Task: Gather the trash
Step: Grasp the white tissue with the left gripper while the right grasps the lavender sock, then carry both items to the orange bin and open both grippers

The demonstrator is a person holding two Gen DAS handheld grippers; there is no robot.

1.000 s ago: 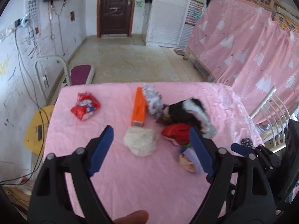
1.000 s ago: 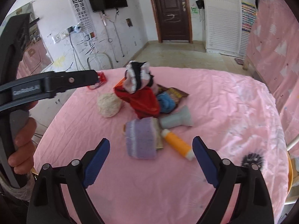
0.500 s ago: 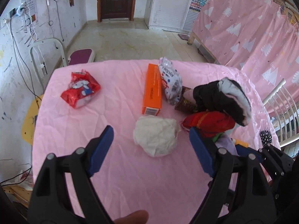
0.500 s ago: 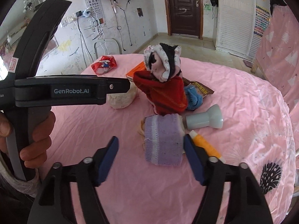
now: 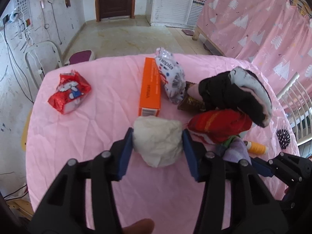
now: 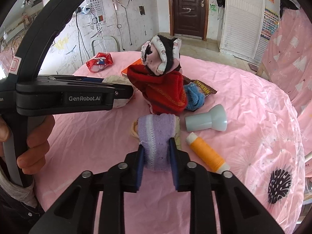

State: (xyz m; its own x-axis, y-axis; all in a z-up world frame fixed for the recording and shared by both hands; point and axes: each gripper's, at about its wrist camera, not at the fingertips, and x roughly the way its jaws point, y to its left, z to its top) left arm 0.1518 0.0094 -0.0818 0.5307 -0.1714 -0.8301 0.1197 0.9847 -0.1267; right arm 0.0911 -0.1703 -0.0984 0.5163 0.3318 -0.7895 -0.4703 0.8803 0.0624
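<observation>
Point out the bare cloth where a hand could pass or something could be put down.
Bare cloth lies between the red snack bag and the orange box, along the near edge behind both tools, and right of the thread spool. It is crowded around the red cloth, purple sock and paper wad.

A lilac knitted sock roll [image 6: 158, 136] is clamped between the blue pads of the right hand-held gripper [image 6: 156, 157] on the pink tabletop [image 6: 243, 107], beside an orange thread spool [image 6: 205, 153].

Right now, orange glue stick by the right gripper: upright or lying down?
Lying down. The orange glue stick rests lengthwise on the pink tablecloth, beside the purple sock.
</observation>
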